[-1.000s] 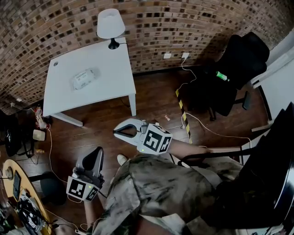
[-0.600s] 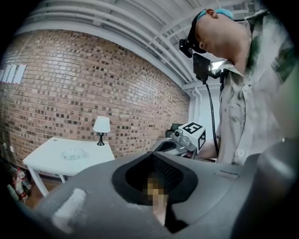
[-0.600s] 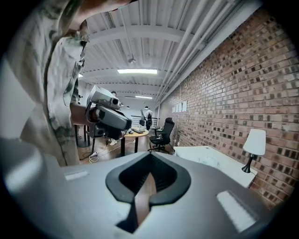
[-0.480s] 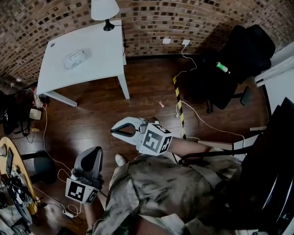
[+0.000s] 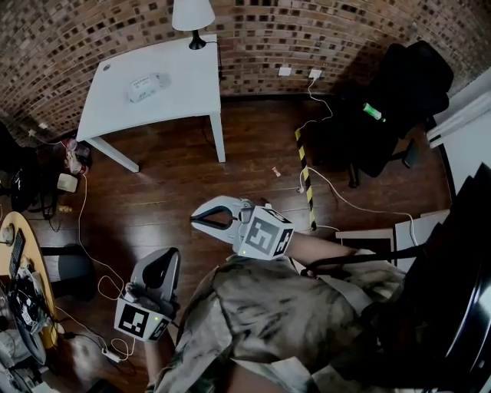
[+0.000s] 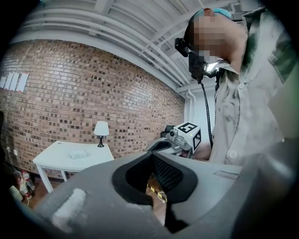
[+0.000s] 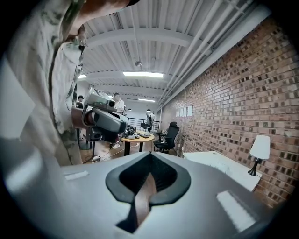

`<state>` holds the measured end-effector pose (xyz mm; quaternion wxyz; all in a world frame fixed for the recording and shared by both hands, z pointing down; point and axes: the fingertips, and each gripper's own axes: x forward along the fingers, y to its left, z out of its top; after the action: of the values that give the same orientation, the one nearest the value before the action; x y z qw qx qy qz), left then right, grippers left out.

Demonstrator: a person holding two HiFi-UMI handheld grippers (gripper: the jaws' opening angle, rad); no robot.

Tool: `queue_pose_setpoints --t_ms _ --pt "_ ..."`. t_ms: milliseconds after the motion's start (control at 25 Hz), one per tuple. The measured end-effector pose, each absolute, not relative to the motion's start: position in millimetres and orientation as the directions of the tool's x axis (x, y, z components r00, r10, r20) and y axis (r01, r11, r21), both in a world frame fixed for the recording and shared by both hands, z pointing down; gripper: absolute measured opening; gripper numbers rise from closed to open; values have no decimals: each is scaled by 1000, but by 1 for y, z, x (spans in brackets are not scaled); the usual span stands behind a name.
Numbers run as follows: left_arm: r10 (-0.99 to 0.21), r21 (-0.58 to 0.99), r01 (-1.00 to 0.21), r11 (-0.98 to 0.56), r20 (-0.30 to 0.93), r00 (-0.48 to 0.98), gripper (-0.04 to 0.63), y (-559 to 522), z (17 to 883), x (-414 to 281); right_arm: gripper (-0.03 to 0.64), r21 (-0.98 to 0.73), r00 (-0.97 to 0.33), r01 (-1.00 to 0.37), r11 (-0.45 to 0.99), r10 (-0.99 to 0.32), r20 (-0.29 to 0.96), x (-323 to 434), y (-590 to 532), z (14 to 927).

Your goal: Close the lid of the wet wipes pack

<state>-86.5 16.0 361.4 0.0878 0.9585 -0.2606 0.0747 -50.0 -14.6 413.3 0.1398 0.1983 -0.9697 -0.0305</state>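
Since half a second earlier, the table (image 5: 184,92) had slid a little to the right in the head view, which suggests that the head had turned. Both grippers sat almost where they had been.

The left gripper (image 5: 160,265) was held low at the person's side with its jaws pressed together and nothing between them. The right gripper (image 5: 201,219) was held a little higher, in front of the body. Its jaws were also closed and empty, and only a sliver of floor (image 5: 253,153) showed through the slit.

The pack (image 5: 148,87) lay well ahead of both grippers, on the table beyond a stretch of bare floor. A lamp (image 5: 192,15) stood at the table's far edge, off to the pack's right as seen from the grippers. The pack was too small in every view to tell whether its lid stood up or lay flat.

Both tools were probably being carried closed and tucked near the body because the person had not yet walked up to the table and nothing was within reach. The task seemed not to have started. The next move would be to approach until the pack sat just in front of the jaws.
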Motion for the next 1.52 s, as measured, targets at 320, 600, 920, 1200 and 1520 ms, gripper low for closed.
queue_pose_setpoints --t_ms 320,600,920,1200,1520 --pt "-464 125 -485 -866 163 871 2 95 361 -173 4 131 -867 -411 902 -432 250 -127 58 395" --pt "-415 129 -435 -891 159 896 2 156 368 -222 5 134 -830 -470 873 -488 270 -170 122 395" --pt "-410 127 -426 -896 137 902 2 189 362 -234 5 152 -818 -464 873 -488 305 -179 168 394" --pt "-399 105 -415 -904 149 905 2 205 358 -207 5 179 -821 -465 867 -498 278 -157 189 382" --pt "-413 108 -429 -897 141 900 2 231 353 -149 5 167 -819 -477 863 -505 271 -96 224 377"
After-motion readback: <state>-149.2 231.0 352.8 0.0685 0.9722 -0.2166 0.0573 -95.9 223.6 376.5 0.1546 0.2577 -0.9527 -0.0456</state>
